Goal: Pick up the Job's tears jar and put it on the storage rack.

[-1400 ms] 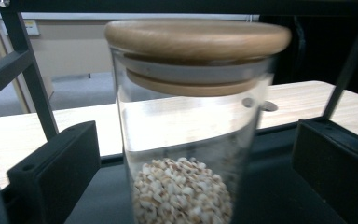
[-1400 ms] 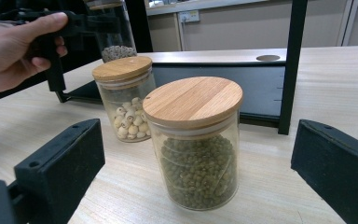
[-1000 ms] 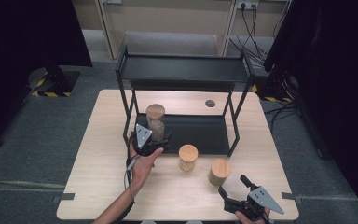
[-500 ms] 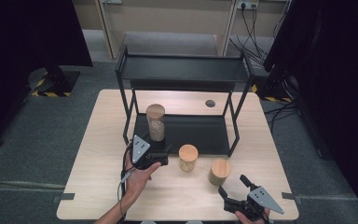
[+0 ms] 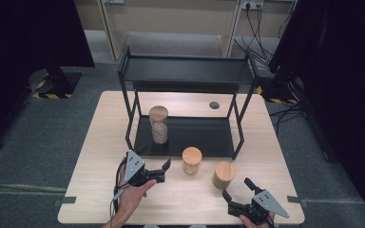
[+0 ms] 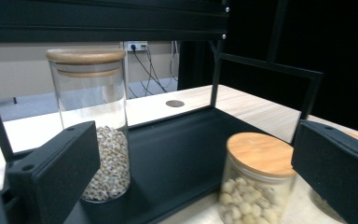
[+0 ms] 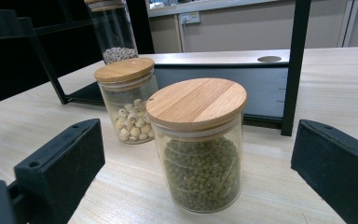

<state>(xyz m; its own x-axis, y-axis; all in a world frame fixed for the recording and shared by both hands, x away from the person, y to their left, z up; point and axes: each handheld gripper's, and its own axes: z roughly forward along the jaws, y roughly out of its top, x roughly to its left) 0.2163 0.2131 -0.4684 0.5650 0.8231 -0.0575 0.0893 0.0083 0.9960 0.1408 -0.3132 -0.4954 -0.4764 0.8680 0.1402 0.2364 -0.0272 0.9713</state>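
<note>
Left tool wide open, empty, on desk near tall jar on shelf. Right tool open, empty, facing bean jar; third jar between.

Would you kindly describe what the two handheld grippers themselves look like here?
Both are black. The left gripper and right gripper each carry a grey three-cornered plate on top. Each has two flat, blocky black jaws with a matte, slightly grainy face and a small round hole near the base. A thin cable trails from the left one toward the table edge. No sleeves are visible.
</note>
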